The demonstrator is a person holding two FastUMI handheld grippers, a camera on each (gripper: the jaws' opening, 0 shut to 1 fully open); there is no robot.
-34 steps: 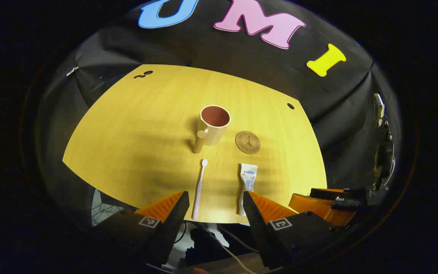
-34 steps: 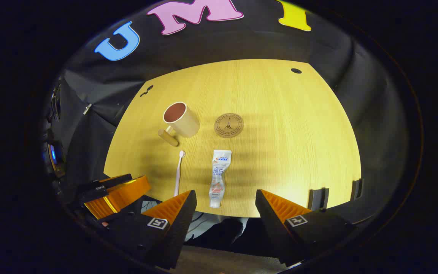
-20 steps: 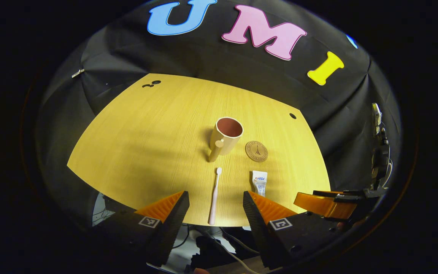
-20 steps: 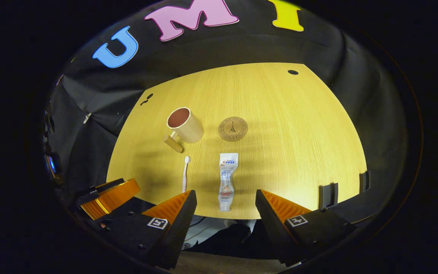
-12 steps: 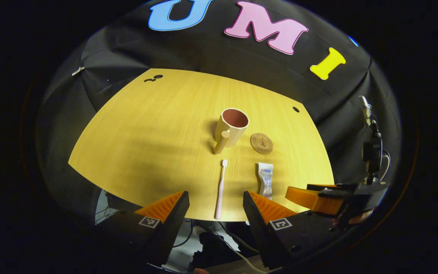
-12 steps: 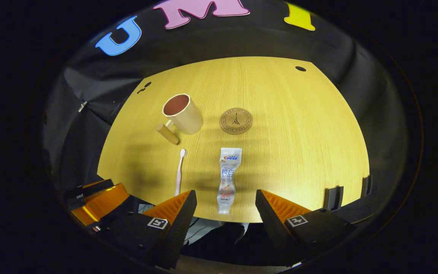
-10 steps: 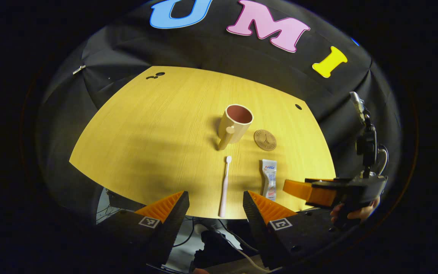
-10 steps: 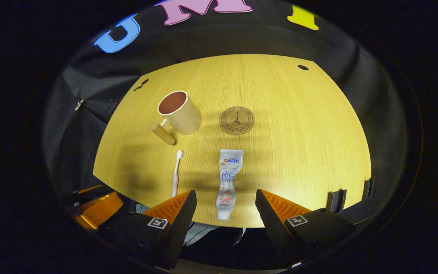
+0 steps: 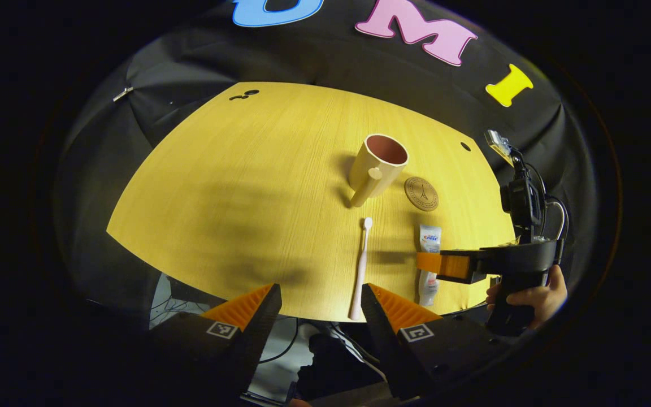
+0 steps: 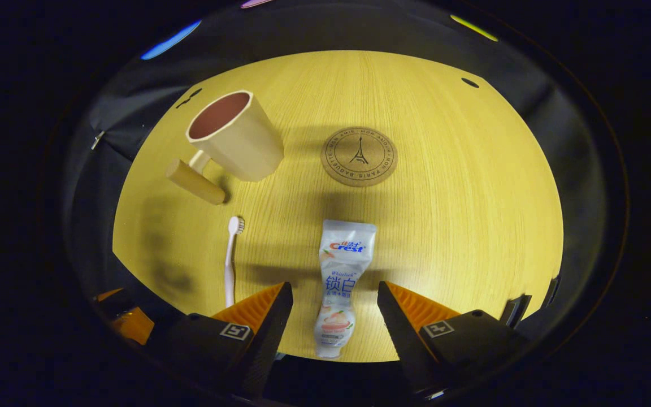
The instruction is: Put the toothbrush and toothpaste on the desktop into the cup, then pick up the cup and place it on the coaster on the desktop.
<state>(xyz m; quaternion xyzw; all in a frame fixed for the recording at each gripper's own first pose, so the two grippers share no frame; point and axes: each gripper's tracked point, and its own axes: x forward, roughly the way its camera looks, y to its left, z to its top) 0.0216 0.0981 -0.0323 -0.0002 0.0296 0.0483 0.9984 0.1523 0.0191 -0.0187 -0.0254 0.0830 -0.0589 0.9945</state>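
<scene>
A beige cup (image 9: 377,167) (image 10: 235,137) with a peg handle stands upright on the yellow desktop (image 9: 235,192). A round cork coaster (image 9: 421,193) (image 10: 359,156) lies to its right. The pink toothbrush (image 9: 360,265) (image 10: 230,259) and the white toothpaste tube (image 9: 428,263) (image 10: 339,285) lie side by side near the front edge. My right gripper (image 10: 334,299) is open, low over the tube, one finger on each side of it, not touching. My left gripper (image 9: 320,299) is open at the desk's front edge, left of the toothbrush handle. In the left gripper view, the right gripper (image 9: 444,265) is held by a hand (image 9: 529,294).
Small dark holes (image 9: 465,146) (image 9: 244,94) mark the desktop's far corners. Black clips (image 10: 515,310) sit on the desk's right front edge. Cables (image 9: 325,345) hang below the front edge. Black cloth surrounds the desk.
My right gripper moved forward and down until its fingers flank the toothpaste tube. My left gripper drifted left, so the cup and toothbrush now sit further right in its view.
</scene>
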